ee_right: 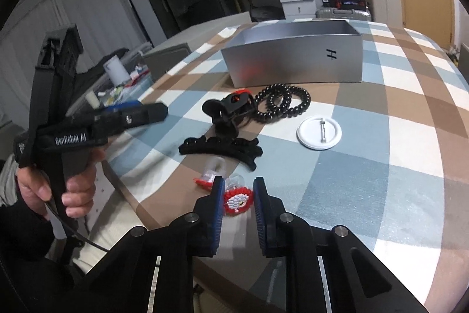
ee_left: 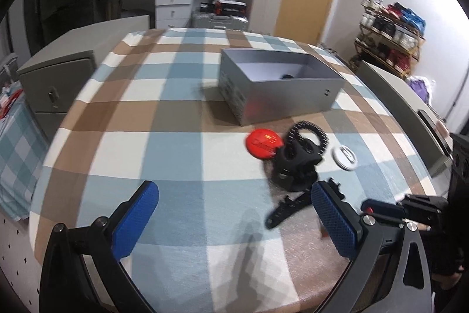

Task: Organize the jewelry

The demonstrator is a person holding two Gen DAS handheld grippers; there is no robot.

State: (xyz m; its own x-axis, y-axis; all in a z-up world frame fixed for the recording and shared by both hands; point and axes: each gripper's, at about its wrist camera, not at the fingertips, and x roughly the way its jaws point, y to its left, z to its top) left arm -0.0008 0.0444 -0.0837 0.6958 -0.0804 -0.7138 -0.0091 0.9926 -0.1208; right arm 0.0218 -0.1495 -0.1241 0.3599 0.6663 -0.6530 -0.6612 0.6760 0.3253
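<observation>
Right claw drawn nearly together around a beaded ring, pads level with its sides; actual pad contact not discernible. Ring: round red-and-white beaded face with a dark spot at centre, clear band behind, lying at the near edge of the checked worktop. Just beyond it, a second clear ring with a red part, tilted.

Left claw spread wide above the worktop, nothing between the blue pads. Seen from the right wrist view as a black handle gripped by a hand at the left.

Further items on the cloth, mid-worktop:
- black hair clip, long and toothed, lying flat;
- black claw clip with a red badge touching it;
- two black coiled bands, overlapping, beside the claw clip;
- white round pin badge, face down, pin showing, apart from the rest.

Container: grey box, open top, standing beyond the items. White interior; one small dark object visible at the inner near wall, kind not determinable. Remainder of the interior hidden by the near wall. Black mark on the box's long side. Red reflection on the lower part of that side.
</observation>
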